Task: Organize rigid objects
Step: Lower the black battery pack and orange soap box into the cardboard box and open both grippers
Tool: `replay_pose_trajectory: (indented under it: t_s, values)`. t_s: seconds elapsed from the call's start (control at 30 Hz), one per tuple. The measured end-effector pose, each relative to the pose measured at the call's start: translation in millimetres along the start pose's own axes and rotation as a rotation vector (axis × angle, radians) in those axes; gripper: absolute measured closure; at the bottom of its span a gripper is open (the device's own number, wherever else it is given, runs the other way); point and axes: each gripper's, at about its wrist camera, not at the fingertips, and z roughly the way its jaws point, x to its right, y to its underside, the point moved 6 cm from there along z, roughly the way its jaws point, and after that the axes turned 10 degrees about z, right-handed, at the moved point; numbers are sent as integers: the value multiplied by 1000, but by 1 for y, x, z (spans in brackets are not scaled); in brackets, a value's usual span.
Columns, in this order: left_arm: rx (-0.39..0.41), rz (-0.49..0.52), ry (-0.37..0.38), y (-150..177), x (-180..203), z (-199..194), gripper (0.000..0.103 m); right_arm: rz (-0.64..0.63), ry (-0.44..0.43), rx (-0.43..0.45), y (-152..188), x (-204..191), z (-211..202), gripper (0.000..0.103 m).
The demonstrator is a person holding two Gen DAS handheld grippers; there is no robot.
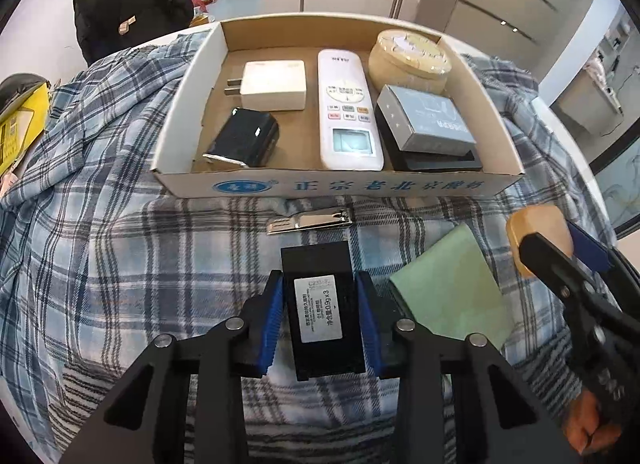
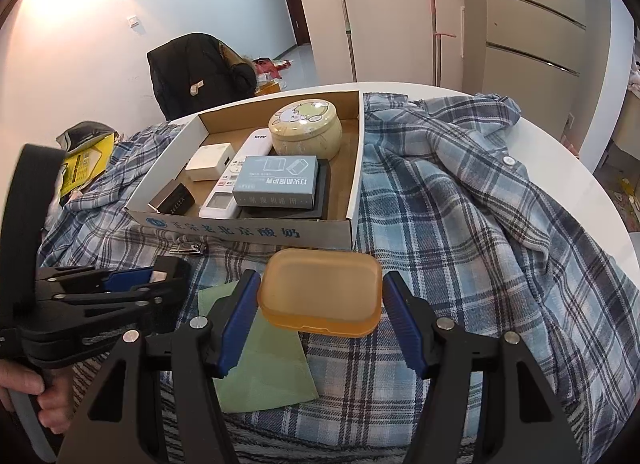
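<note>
Ahead of each gripper, the cardboard box (image 1: 400, 186) holds five items; left gripper (image 1: 320, 320) clamps black case (image 1: 320, 304), right gripper (image 2: 320, 304) clamps orange case (image 2: 320, 292), nail clipper (image 1: 310, 221) remains.

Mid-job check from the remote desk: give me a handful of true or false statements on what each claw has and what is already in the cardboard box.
1. The left claw has the black labelled box between its blue pads. True.
2. The right claw is closed on the orange translucent case. True.
3. The white remote lies on the plaid cloth outside the cardboard box. False: it lies inside the box, between the white charger and the grey carton.
4. The nail clipper is in the box. False: it lies on the plaid cloth just in front of the box.
5. A round cream tin sits in a far corner of the box. True.
</note>
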Motion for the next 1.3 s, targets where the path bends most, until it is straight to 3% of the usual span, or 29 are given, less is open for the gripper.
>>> replay_pose_trajectory:
  t_s: [0.63, 0.77, 0.93, 1.07, 1.13, 1.2, 1.3]
  values:
    - [121, -33, 31, 15, -50, -68, 66, -38, 25, 21, -12, -14, -14, 41]
    - [206, -45, 50, -4, -54, -87, 66, -40, 16, 46, -39, -23, -29, 41]
    - [260, -45, 70, -41, -52, -94, 66, -22, 20, 138, -93, -39, -45, 41]
    - [373, 34, 77, -66, -42, -91, 66, 28, -10, 147, -118, -45, -33, 41]
    - [372, 43, 55, -76, -41, -78, 66, 49, -14, 130, -123, -44, -16, 41]
    - [332, 25, 109, -84, -41, -60, 66, 77, -14, 110, -124, -38, 0, 41]
    - [281, 20, 124, -91, -38, -37, 66, 98, 0, 94, -119, -28, 19, 41]
